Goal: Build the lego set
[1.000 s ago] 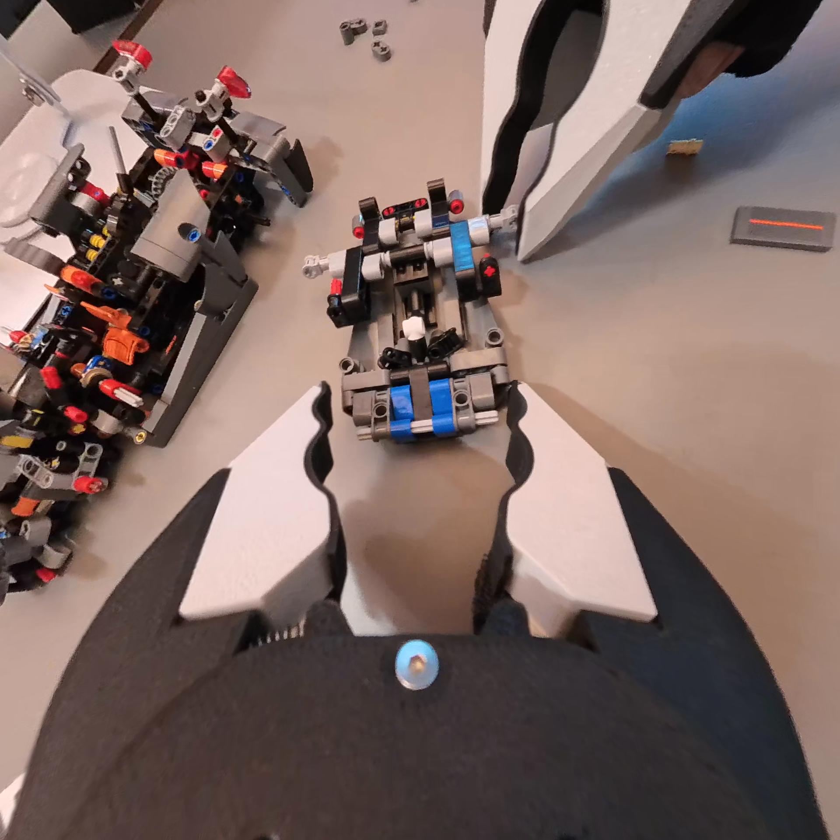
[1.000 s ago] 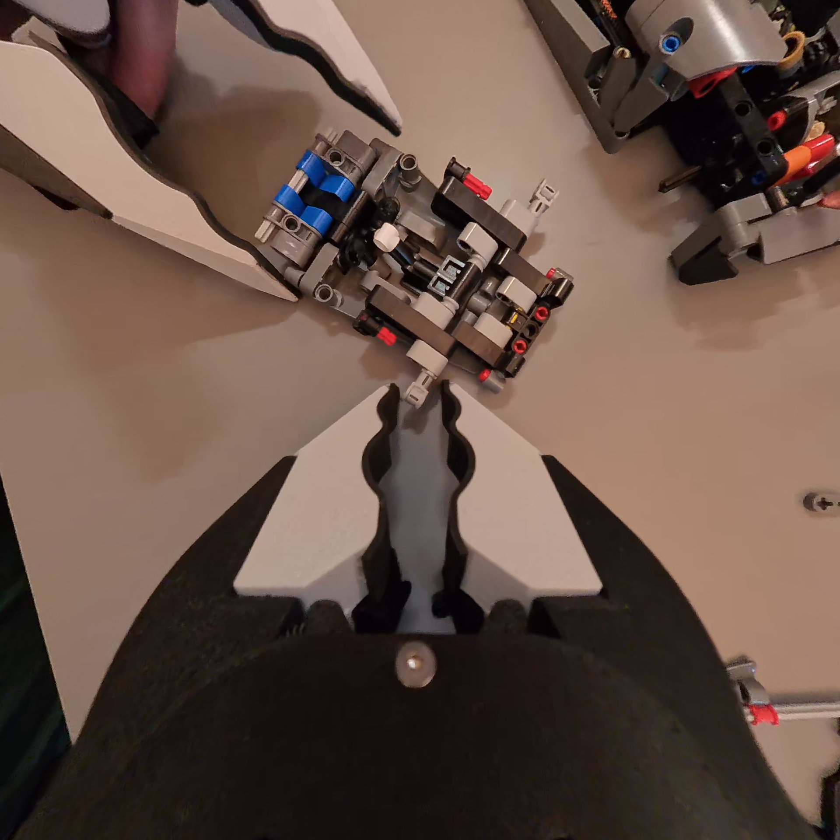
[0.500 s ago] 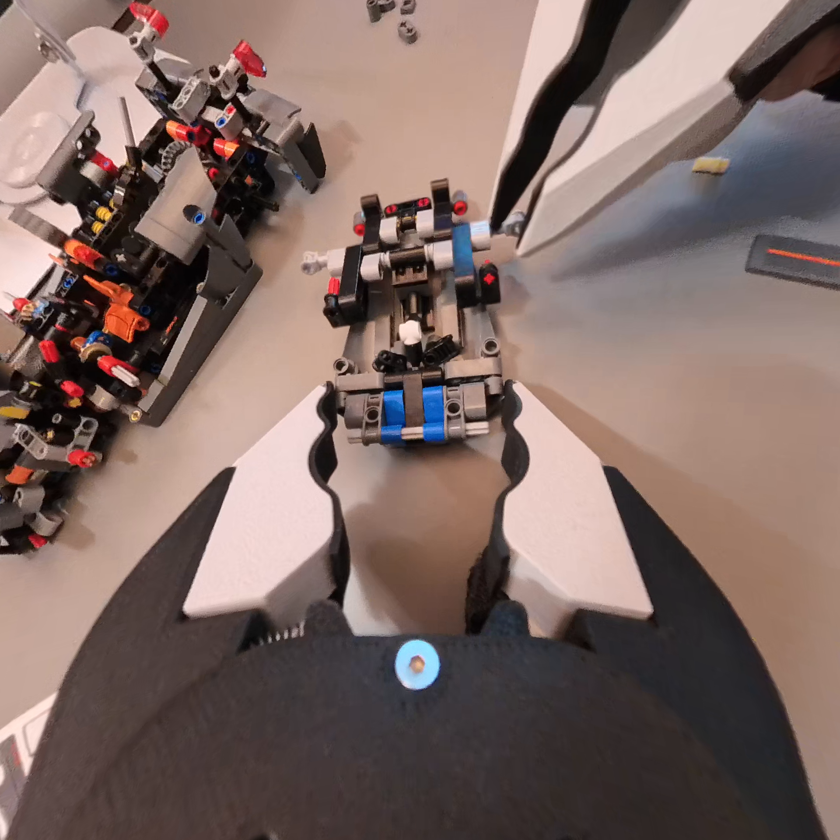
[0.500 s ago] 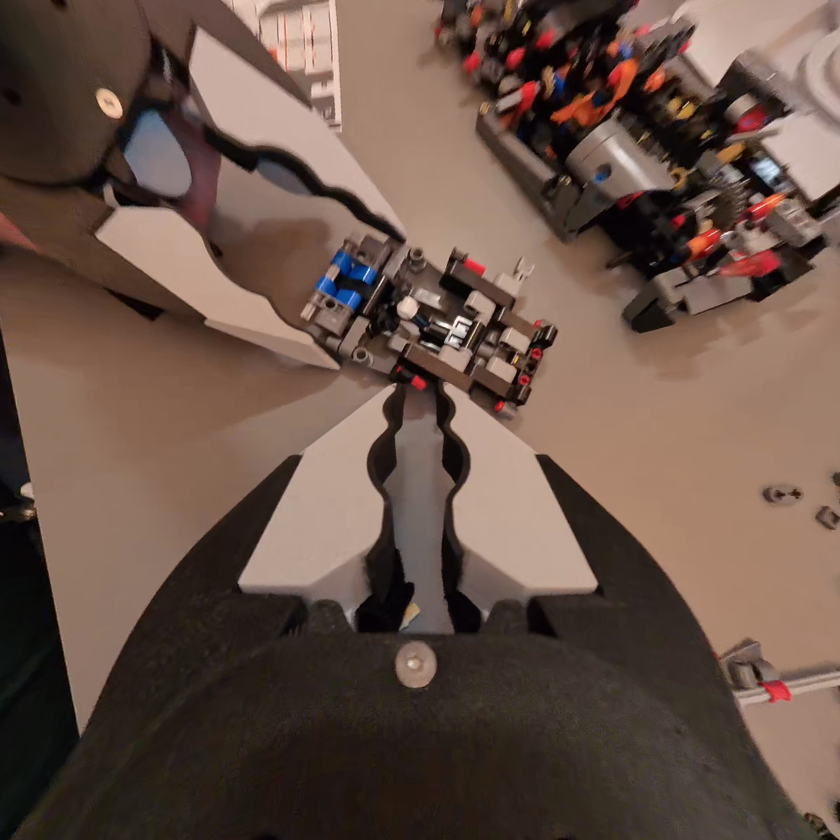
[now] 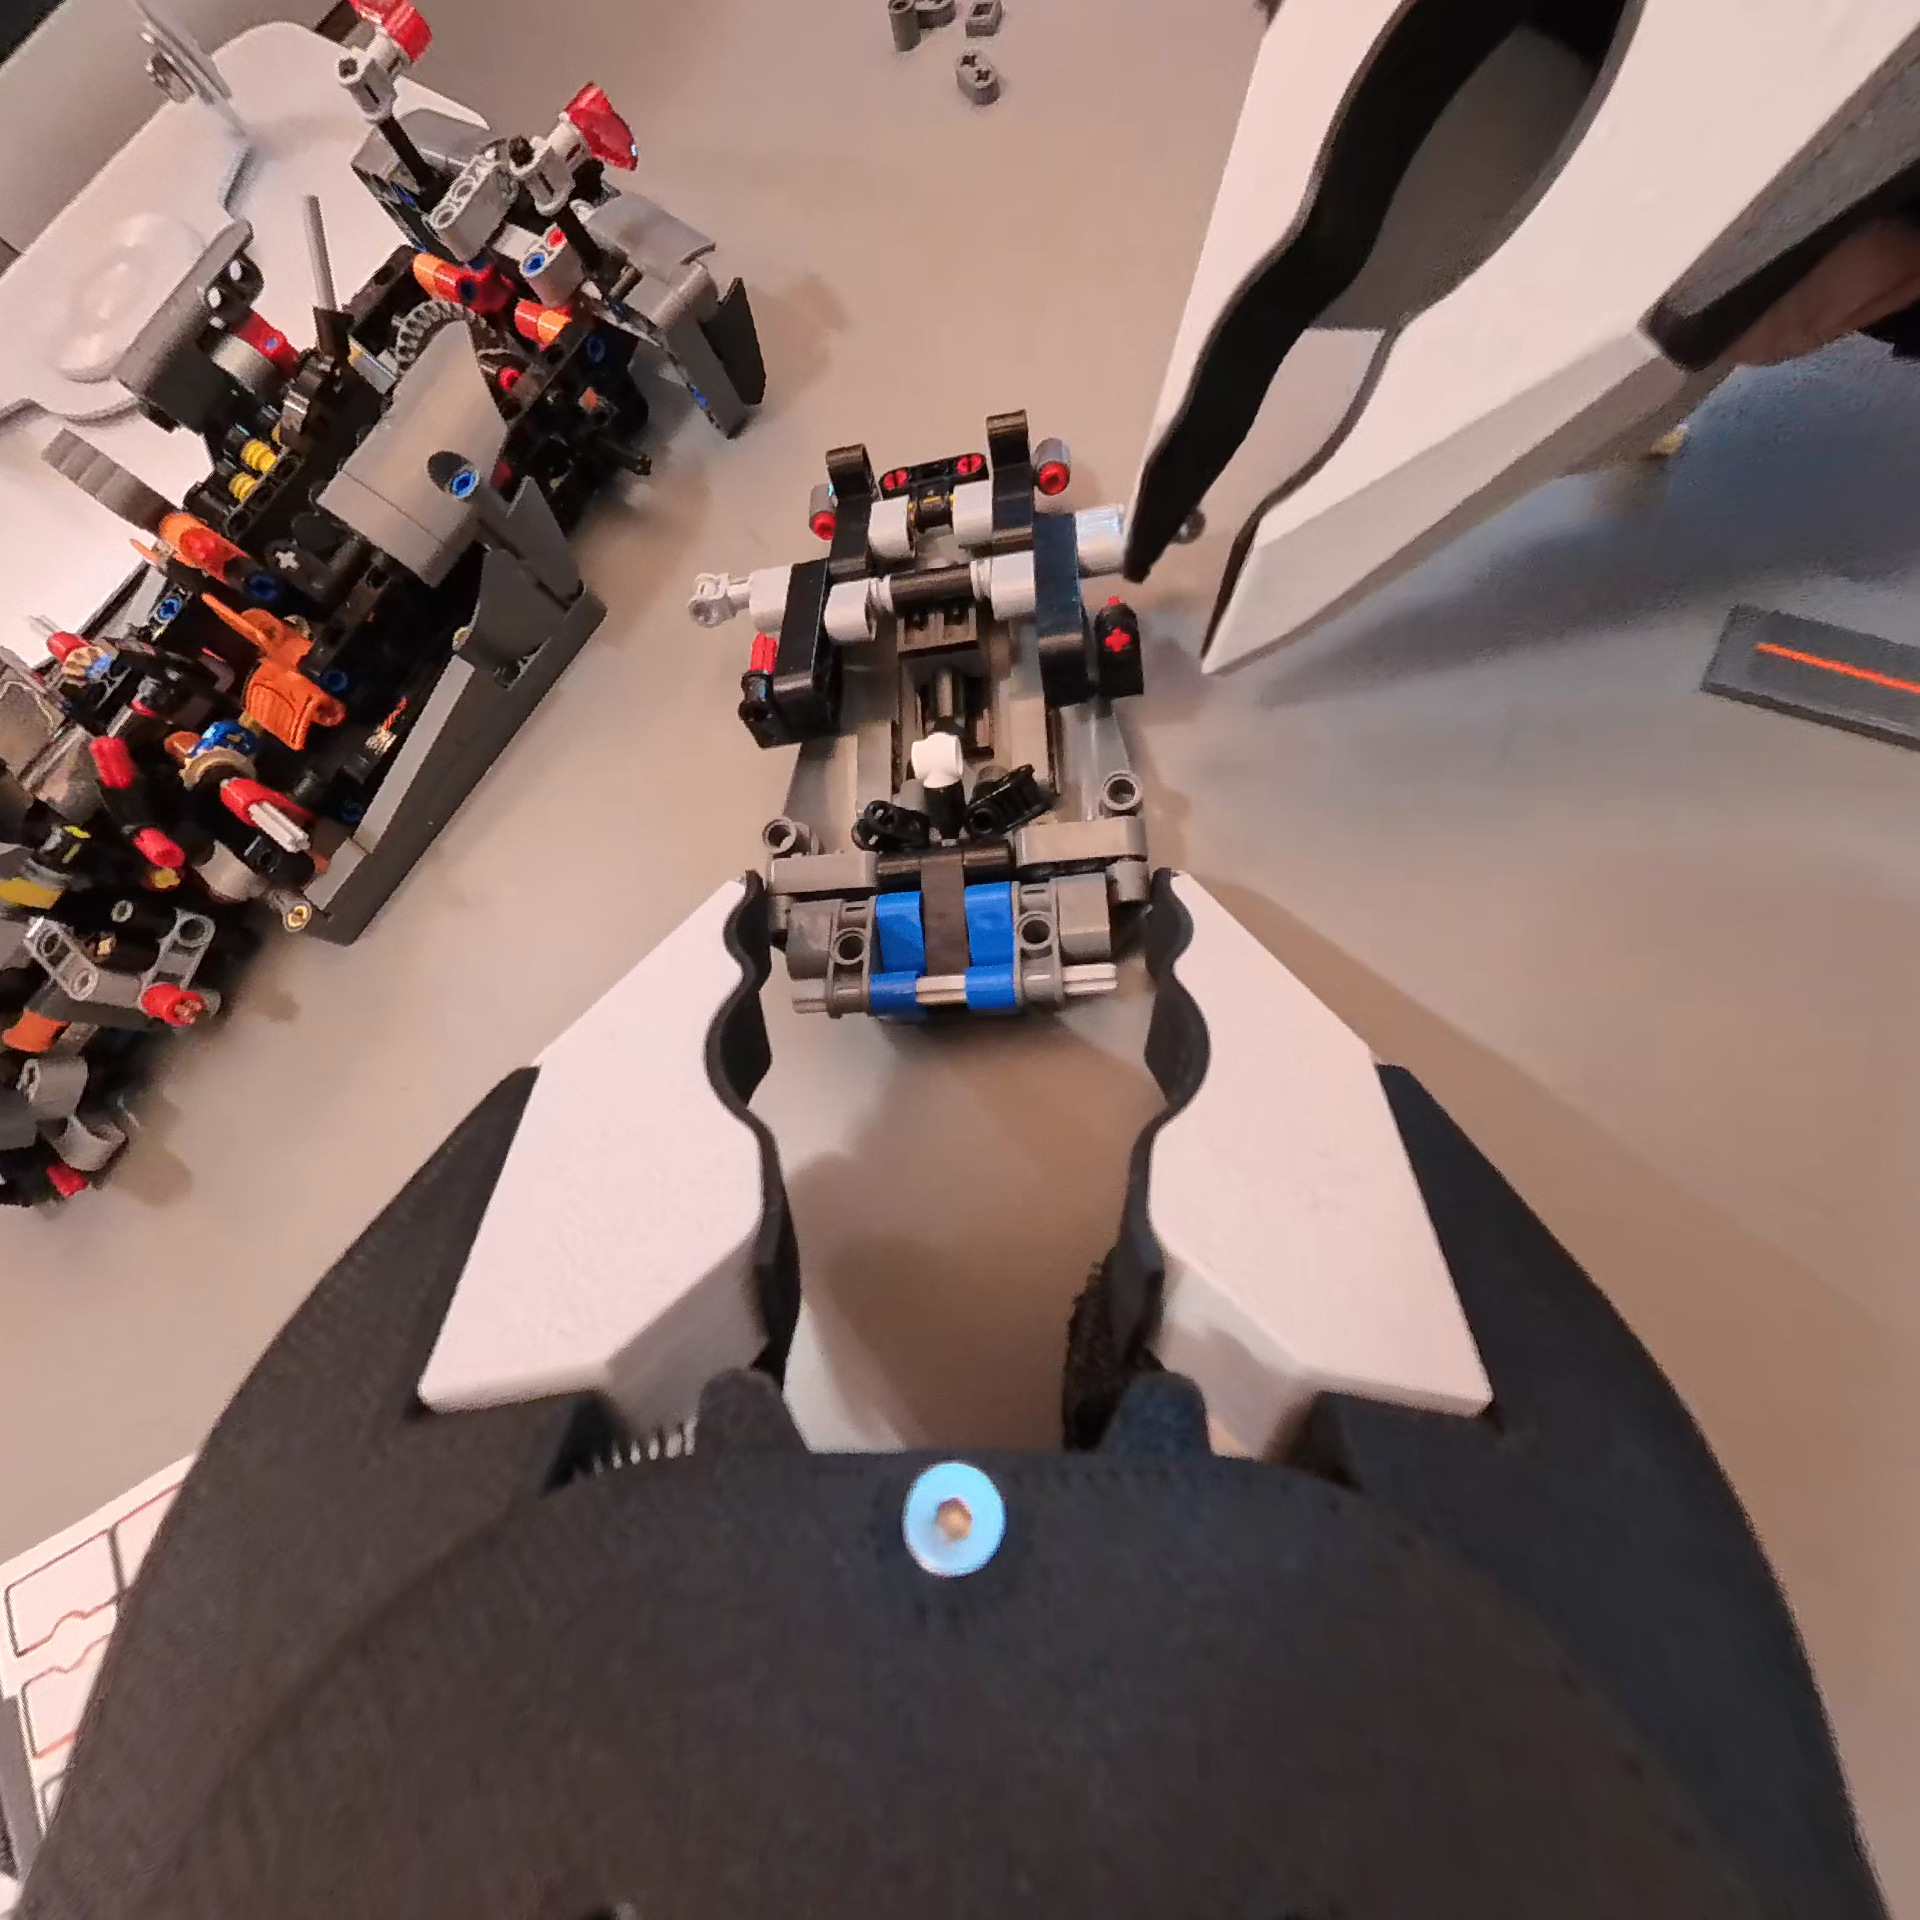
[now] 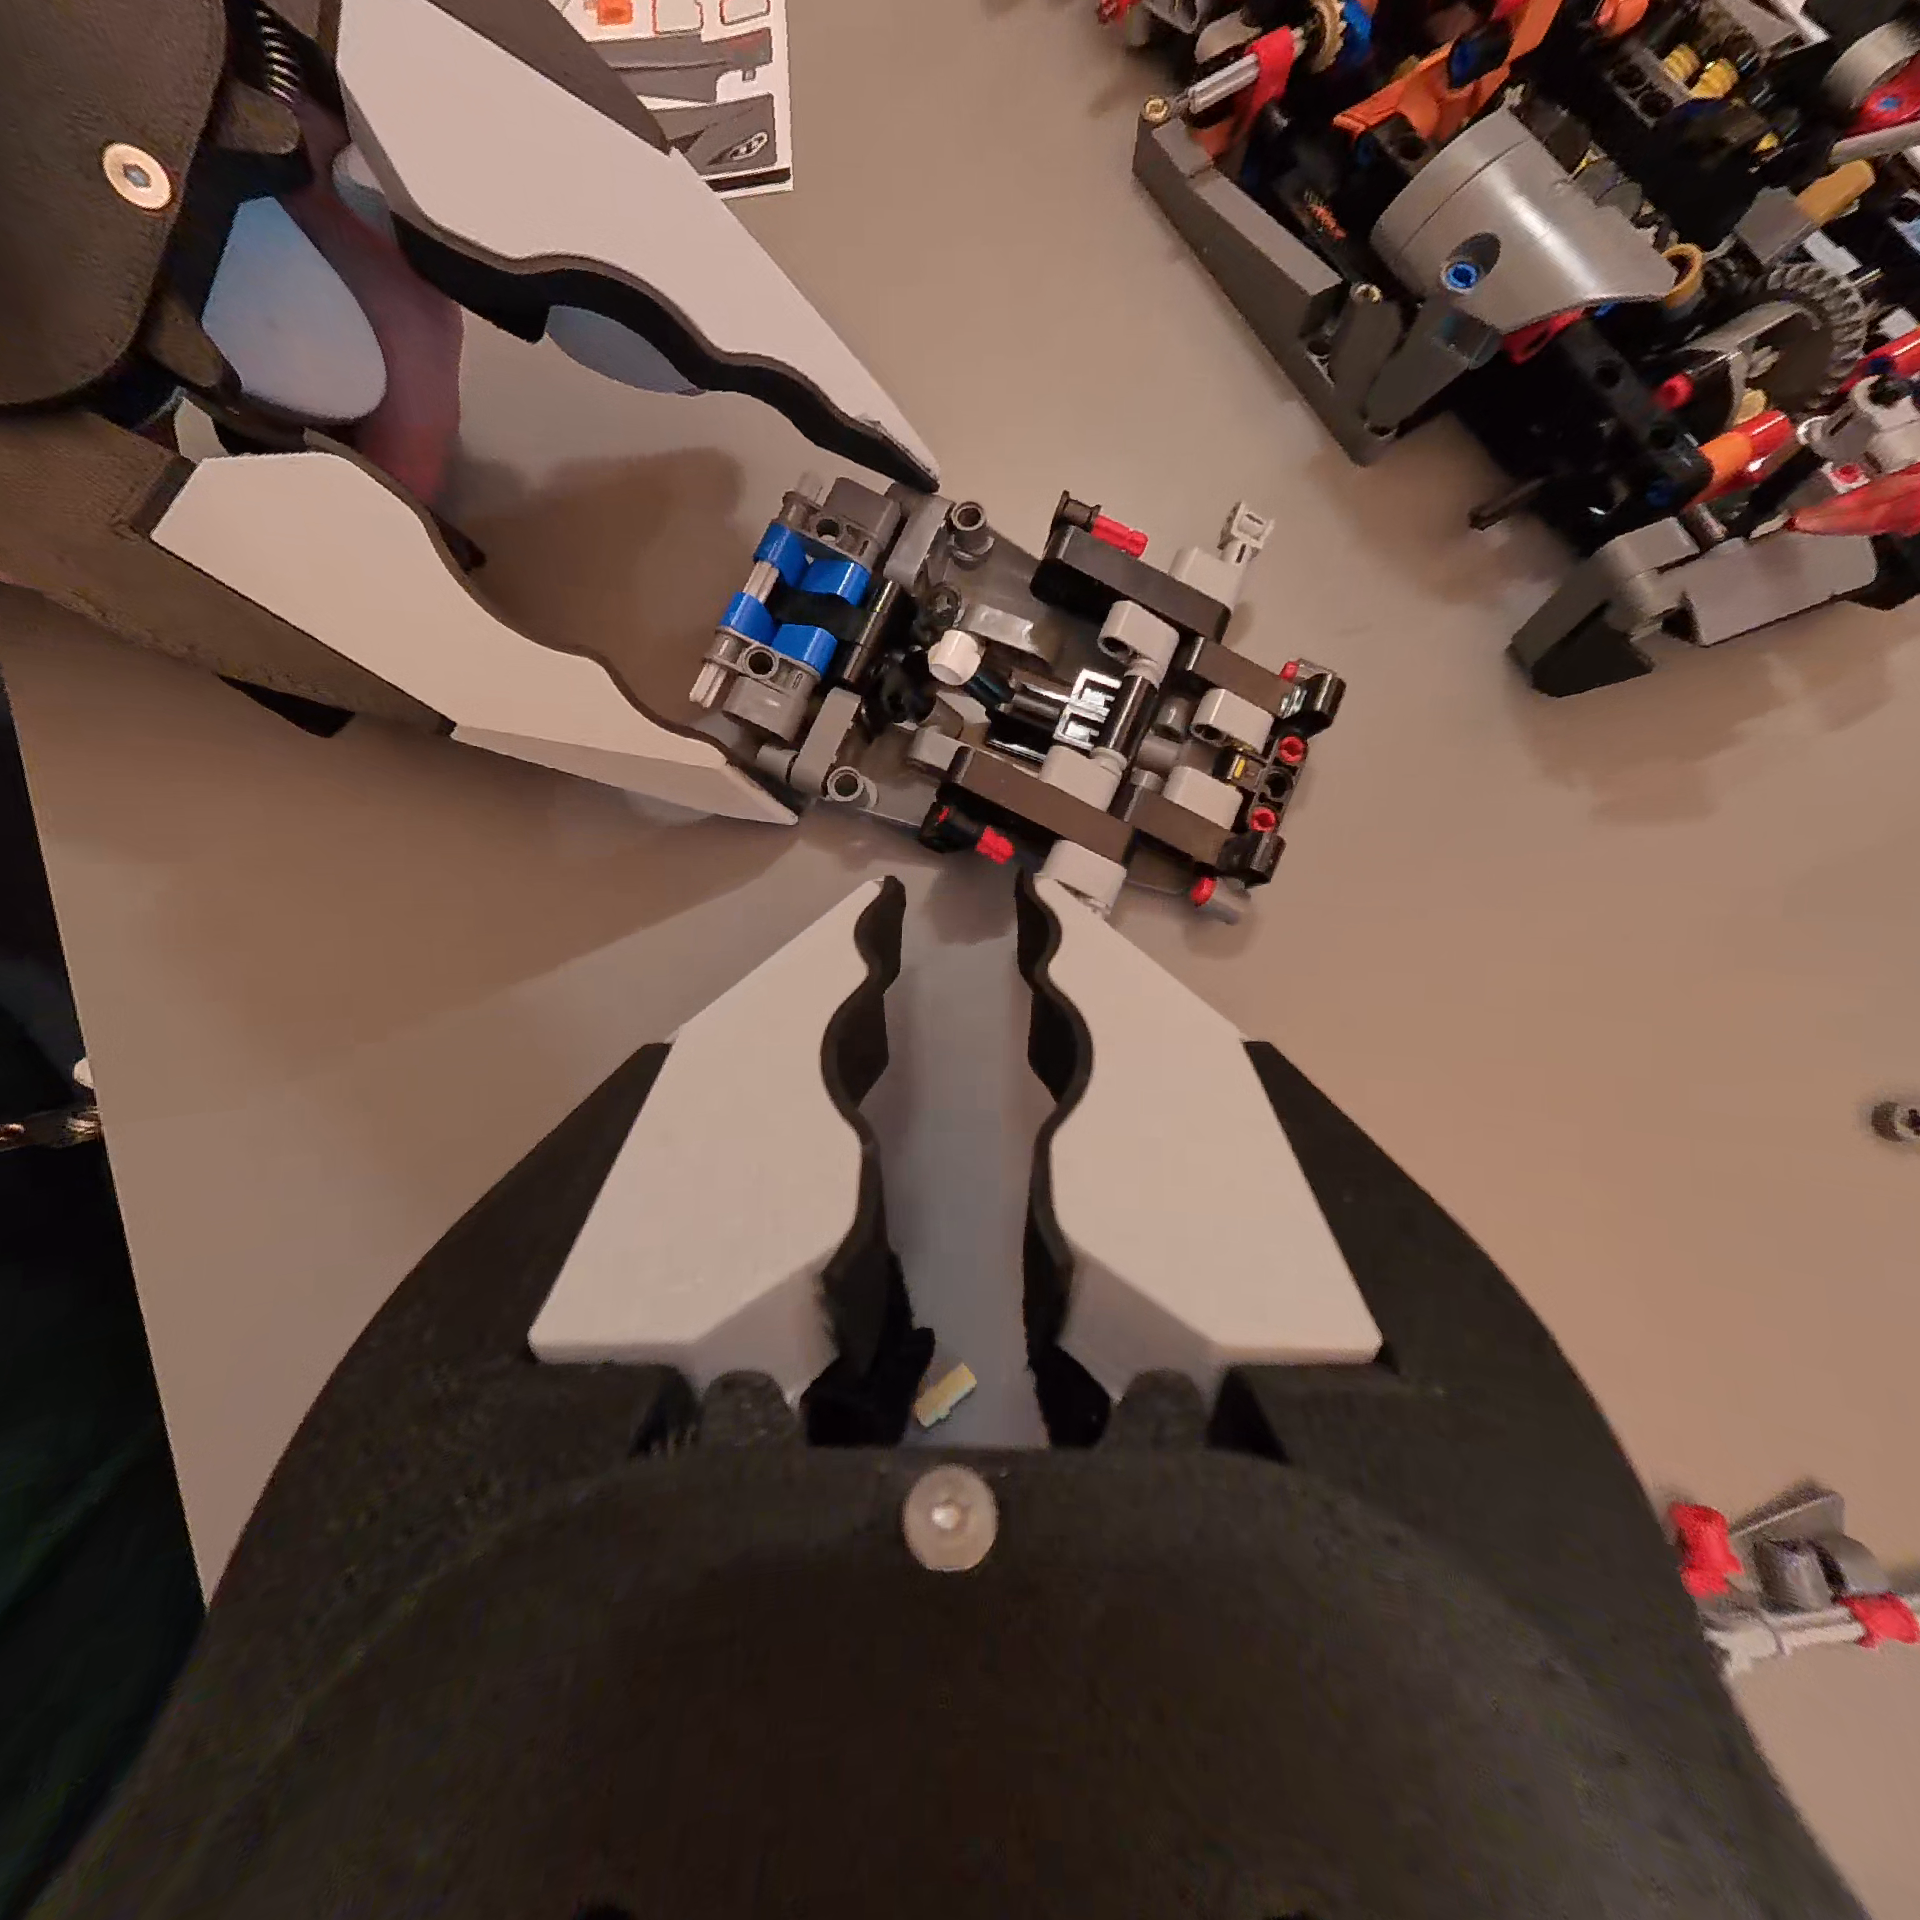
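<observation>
Taking the small chassis (image 5: 940,717) as landmark: its blue-and-grey end is boxed in by the left gripper (image 5: 951,883), whose 2 fingers flank it on both sides. Its far right flank is blocked by the right gripper (image 5: 1174,582), tips just beside the protruding axle. To its left, a narrow strip of bare table (image 5: 665,748) separates it from the large build (image 5: 312,582). Beyond its far end the table lies open up to 3 loose grey pieces (image 5: 951,42). A dark flat tile (image 5: 1818,686) sits well to its right.
</observation>
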A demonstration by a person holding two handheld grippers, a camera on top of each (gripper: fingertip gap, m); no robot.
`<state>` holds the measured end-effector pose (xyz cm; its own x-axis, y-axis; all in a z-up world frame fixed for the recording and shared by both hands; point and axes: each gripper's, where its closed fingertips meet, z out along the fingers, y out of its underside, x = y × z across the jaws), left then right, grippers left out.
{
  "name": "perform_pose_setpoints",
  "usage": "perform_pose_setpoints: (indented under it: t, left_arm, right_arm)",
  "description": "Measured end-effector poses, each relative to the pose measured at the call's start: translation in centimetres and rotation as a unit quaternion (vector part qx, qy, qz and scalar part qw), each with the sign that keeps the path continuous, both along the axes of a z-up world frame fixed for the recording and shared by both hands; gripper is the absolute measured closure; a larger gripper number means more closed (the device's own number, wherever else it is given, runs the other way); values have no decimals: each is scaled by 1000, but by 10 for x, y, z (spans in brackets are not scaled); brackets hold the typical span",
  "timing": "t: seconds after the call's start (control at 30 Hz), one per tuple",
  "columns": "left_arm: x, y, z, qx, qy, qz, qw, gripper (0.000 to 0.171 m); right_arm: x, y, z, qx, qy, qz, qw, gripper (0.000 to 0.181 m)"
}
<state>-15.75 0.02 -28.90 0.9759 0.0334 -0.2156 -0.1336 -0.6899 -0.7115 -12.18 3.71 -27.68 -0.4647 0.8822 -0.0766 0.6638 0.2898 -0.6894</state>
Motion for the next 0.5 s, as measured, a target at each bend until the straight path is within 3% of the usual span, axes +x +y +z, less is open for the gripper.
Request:
perform_pose_setpoints:
  t: [0.3, 0.5]
  left_arm:
    - [5, 1, 0, 0, -2, 3, 1000, 100]
    - [12, 1, 2, -6, -41, -6, 999, 96]
  right_arm:
    - [3, -3, -3, -24, -5, 4, 1000, 161]
    - [3, 2, -5, -33, -6, -2, 999, 158]
